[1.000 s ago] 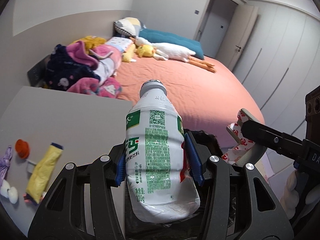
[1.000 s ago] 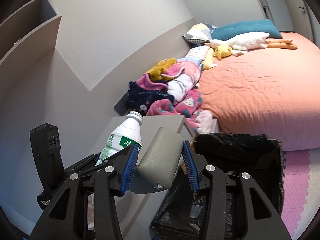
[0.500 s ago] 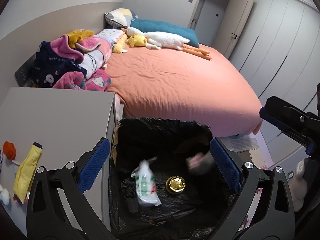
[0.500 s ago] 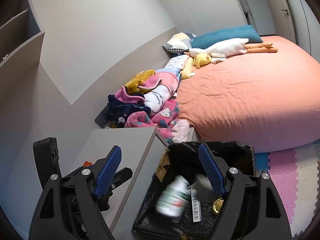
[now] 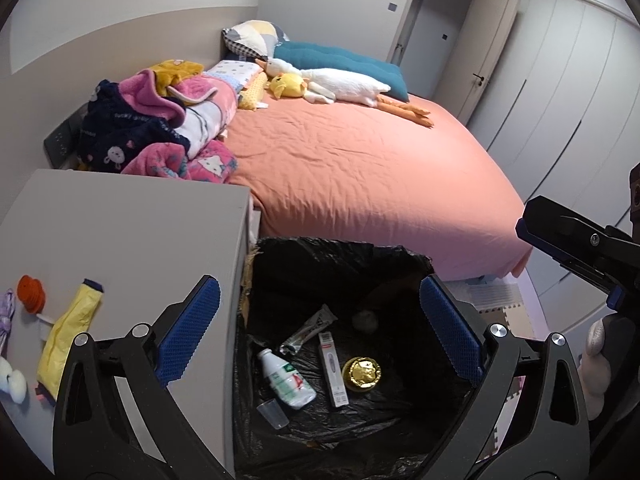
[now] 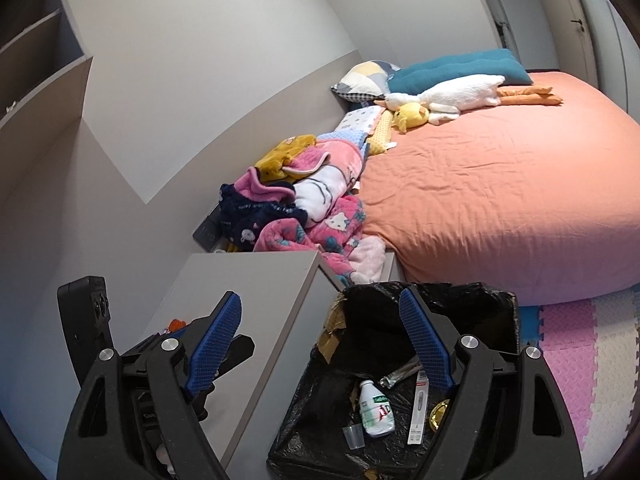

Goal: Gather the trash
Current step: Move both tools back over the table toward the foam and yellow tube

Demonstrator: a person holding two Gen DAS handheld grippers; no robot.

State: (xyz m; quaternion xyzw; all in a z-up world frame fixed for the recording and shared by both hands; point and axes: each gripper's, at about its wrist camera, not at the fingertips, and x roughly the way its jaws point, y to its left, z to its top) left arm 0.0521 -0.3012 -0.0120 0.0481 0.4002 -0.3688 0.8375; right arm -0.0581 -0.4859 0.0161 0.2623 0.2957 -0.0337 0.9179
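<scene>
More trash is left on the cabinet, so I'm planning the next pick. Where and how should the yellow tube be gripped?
Grip the yellow tube across its flat middle, coming down from above with the jaws spanning its narrow width. It lies flat on the cabinet top, dark cap pointing away, sides apparently clear.

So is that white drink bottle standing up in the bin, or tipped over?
Tipped over. The white bottle lies on its side on the black liner at the bottom of the bin, cap pointing up-left, beside a small clear cup.

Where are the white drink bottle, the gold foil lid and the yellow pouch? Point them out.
white drink bottle (image 5: 286,380): left wrist view, on the labelled body, lying in the bin.
gold foil lid (image 5: 363,373): left wrist view, on its crinkled top.
yellow pouch (image 5: 70,344): left wrist view, mid-body, on the grey cabinet top.
</scene>
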